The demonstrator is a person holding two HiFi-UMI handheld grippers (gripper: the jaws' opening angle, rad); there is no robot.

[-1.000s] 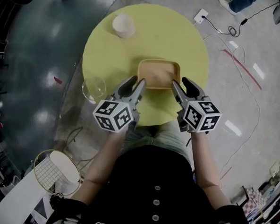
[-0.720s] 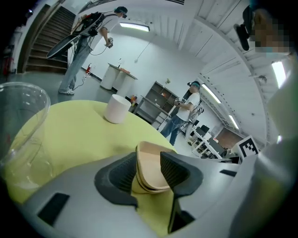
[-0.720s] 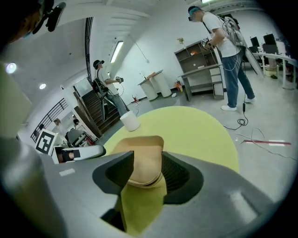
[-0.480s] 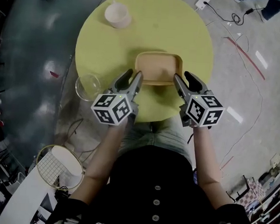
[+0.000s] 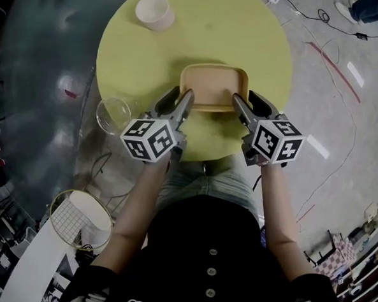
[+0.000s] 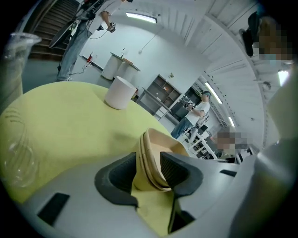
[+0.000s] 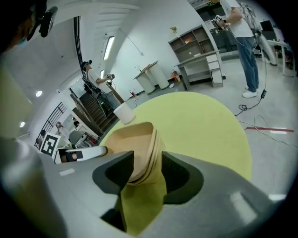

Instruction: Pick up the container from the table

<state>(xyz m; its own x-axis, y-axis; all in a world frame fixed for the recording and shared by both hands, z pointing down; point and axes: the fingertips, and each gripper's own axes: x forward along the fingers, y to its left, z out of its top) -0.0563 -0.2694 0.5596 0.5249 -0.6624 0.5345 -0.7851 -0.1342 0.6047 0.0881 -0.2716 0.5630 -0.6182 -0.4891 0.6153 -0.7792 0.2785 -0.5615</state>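
Container [image 5: 213, 85] at the right gripper [image 5: 244, 98] tips looked tan, matt and pulp-like, with a ridged rim. Table [image 5: 202, 33] under it was yellow, smooth, matt. Gripper shell was grey matt plastic; pads [image 7: 174, 174] black, ribbed. Cup [image 5: 153, 9] well beyond was white, matt. Bowl [image 5: 113, 114] far to its left was clear, glossy. Floor [image 5: 40, 74] past that was dark, shiny.

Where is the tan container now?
In the head view, the tan container lies on the yellow table toward the near edge, its near corners between the jaws of the left gripper and right gripper.
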